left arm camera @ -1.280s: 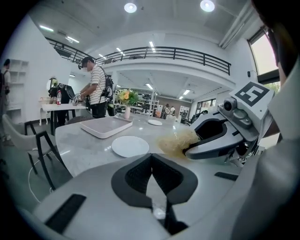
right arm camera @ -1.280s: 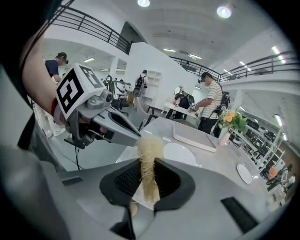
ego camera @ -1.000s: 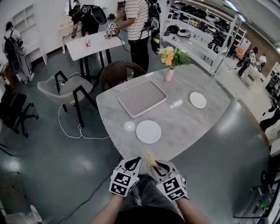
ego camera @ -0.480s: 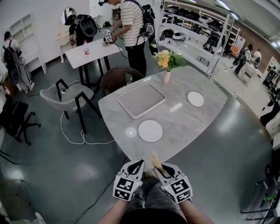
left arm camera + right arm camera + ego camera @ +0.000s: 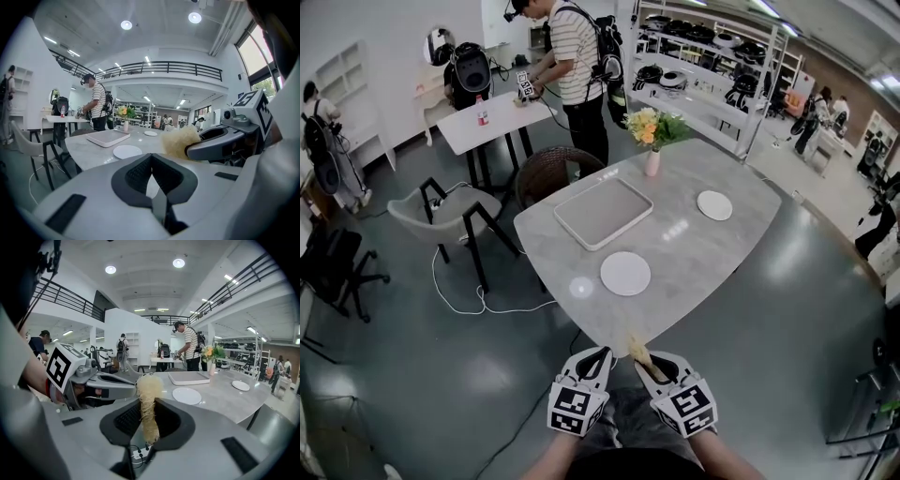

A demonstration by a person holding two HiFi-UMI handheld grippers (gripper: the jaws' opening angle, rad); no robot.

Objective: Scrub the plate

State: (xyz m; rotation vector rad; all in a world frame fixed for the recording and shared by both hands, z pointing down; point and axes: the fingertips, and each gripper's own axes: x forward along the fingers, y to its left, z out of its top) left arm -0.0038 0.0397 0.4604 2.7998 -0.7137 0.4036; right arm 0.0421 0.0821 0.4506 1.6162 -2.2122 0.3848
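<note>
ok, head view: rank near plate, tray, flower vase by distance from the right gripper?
1. Near plate, directly ahead of the right gripper, which grips the scrubber.
2. Tray, beyond it, slightly left.
3. Flower vase, at the far edge of the table.

A bright double-height hall, part showroom, part lab: far ahead of the left gripper [image 5: 152, 157], a railed mezzanine [image 5: 164, 69] is ringing the room, open shelves [image 5: 722, 56] are displaying cookware [image 5: 659, 73], and a person [image 5: 575, 47] wearing a backpack [image 5: 607, 45] is working at a white table [image 5: 485, 116].
</note>
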